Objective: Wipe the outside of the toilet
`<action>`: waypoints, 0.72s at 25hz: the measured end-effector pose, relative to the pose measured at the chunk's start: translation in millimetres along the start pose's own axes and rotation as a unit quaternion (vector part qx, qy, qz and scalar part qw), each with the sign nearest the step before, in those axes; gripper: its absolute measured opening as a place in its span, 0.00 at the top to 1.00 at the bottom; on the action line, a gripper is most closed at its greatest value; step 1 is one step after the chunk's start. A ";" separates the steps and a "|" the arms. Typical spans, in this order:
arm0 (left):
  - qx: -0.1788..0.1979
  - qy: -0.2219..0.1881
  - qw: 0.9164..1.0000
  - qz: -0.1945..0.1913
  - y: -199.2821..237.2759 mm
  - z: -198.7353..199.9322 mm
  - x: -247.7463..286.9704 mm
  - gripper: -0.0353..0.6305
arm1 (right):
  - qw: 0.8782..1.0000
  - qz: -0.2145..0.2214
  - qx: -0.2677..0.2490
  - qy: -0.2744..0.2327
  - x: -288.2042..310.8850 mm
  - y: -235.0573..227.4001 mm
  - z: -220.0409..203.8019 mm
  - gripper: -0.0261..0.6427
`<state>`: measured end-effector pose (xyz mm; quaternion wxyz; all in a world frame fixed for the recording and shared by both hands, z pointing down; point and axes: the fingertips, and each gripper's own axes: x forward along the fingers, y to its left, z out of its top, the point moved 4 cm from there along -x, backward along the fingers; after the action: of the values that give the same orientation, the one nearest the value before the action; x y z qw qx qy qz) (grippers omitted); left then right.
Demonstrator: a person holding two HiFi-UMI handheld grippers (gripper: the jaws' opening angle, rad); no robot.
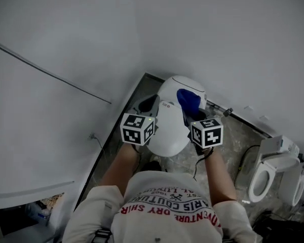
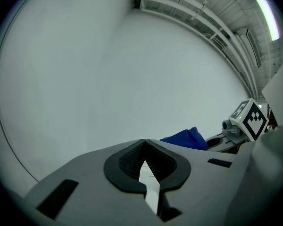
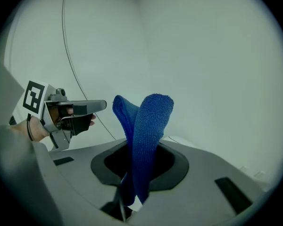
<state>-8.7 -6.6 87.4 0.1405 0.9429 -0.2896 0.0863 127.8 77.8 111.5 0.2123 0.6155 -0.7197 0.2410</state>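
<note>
The white toilet (image 1: 168,128) stands below me against the wall with its lid down. My right gripper (image 1: 191,111) (image 3: 140,150) is shut on a folded blue cloth (image 1: 188,99) (image 3: 148,126), which sticks up out of the jaws over the top of the toilet near the tank. My left gripper (image 1: 146,108) (image 2: 144,144) hovers at the toilet's left side, jaws together with nothing between them. In the left gripper view the blue cloth (image 2: 185,138) and the right gripper's marker cube (image 2: 251,117) show at the right. The left gripper (image 3: 78,109) shows at the left of the right gripper view.
A second toilet (image 1: 267,173) with its seat showing stands at the right on the mottled stone floor (image 1: 228,140). A thin cable (image 1: 50,75) runs along the grey wall at the left. A small pipe fitting (image 1: 227,111) sits behind the toilet.
</note>
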 end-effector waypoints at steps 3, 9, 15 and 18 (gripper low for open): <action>0.011 0.005 1.000 -0.028 -60.8 -14.0 -21.0 0.94 | 0.999 -0.026 0.021 -0.012 -61.2 -3.9 -42.9 0.85; 0.024 0.011 0.998 -0.056 -165.9 -56.0 -95.8 0.94 | 0.997 -0.057 0.047 -0.021 -166.5 18.4 -133.3 0.85; 0.016 0.023 0.997 -0.070 -215.8 -86.0 -154.9 0.94 | 0.995 -0.073 0.068 -0.022 -224.9 51.0 -183.0 0.85; 0.022 0.023 0.996 -0.080 -219.5 -93.4 -177.6 0.94 | 0.992 -0.090 0.076 -0.033 -236.7 69.7 -195.4 0.85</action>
<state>-36.3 289.5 85.2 0.1326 0.9637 -0.2077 0.1024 96.7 391.0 118.0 0.1622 0.6998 -0.6474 0.2545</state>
